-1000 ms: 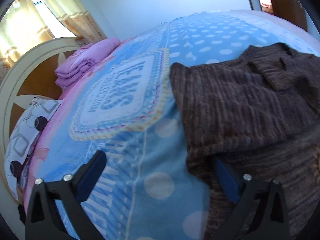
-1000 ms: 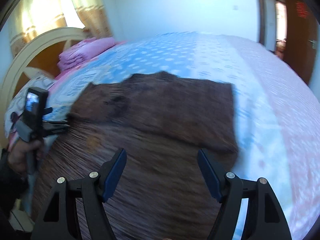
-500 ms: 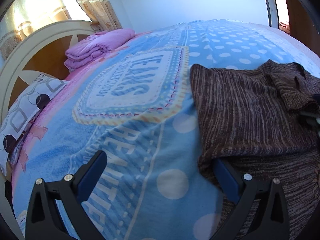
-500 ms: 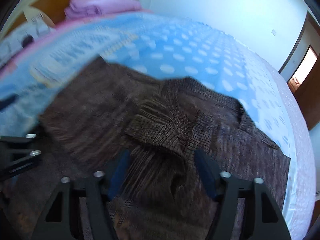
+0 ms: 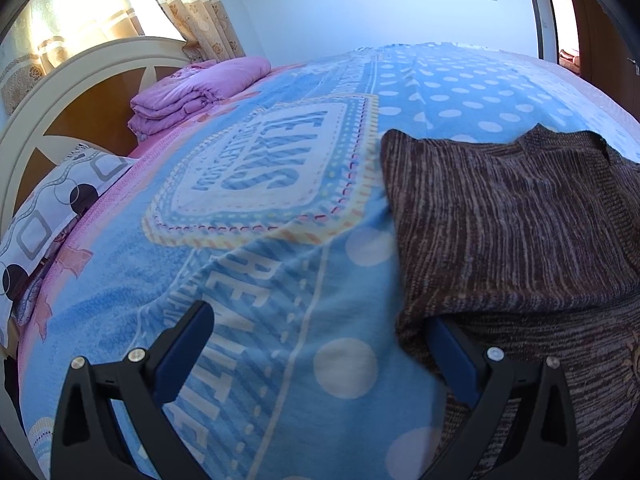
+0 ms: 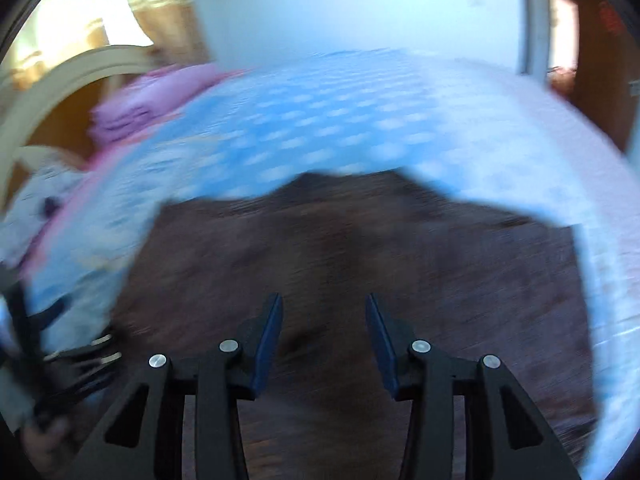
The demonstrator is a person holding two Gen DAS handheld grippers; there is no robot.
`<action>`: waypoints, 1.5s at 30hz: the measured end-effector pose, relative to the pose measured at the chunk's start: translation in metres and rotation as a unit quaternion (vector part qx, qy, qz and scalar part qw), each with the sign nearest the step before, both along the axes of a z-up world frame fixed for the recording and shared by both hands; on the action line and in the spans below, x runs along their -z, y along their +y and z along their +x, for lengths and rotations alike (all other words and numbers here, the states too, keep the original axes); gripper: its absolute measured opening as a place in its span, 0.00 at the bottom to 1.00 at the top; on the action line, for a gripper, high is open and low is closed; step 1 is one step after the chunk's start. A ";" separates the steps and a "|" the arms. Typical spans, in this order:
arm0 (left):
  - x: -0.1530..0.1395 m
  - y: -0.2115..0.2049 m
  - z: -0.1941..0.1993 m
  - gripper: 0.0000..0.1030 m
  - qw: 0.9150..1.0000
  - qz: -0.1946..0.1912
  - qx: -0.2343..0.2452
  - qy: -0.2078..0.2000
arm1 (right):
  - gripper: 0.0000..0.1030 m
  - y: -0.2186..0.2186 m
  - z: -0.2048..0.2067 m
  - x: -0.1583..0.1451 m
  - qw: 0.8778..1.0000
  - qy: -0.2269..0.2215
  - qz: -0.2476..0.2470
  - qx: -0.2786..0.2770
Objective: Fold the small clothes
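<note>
A brown sweater [image 5: 512,216] is lying on the bed [image 5: 280,280], over its blue dotted blanket, partly folded so one layer is overlapping another. The left gripper [image 5: 316,344] is keeping its fingers spread wide — the right-hand finger [image 5: 452,356] is sitting under the sweater's folded edge, the other over bare blanket. The right gripper [image 6: 324,336] is hovering above the sweater in a blurred view, its fingers standing apart with nothing pinched between them.
</note>
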State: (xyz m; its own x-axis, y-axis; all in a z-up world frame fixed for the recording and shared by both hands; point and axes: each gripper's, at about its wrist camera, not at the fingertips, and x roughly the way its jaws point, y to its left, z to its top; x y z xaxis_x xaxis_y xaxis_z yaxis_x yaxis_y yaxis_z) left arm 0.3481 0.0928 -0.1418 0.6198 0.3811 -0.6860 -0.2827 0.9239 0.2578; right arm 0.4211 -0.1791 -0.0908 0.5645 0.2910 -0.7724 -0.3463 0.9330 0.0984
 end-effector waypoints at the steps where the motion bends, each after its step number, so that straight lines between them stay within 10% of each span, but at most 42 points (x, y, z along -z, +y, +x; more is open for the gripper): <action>1: 0.000 0.000 0.000 1.00 1.000 -0.001 0.000 0.000 | 0.43 0.009 -0.005 0.005 1.000 -0.008 -0.023 -0.004; 4: 0.000 0.000 0.000 1.00 1.000 -0.003 0.000 -0.001 | 0.43 0.016 -0.011 0.017 0.996 -0.028 -0.081 0.013; 24: -0.009 -0.007 -0.017 1.00 0.998 -0.021 0.041 -0.040 | 0.42 -0.187 0.021 0.028 0.985 0.009 -0.039 0.170; 45: -0.001 -0.030 -0.018 1.00 0.997 0.028 0.066 -0.010 | 0.50 -0.240 -0.027 0.029 0.976 -0.017 -0.048 0.210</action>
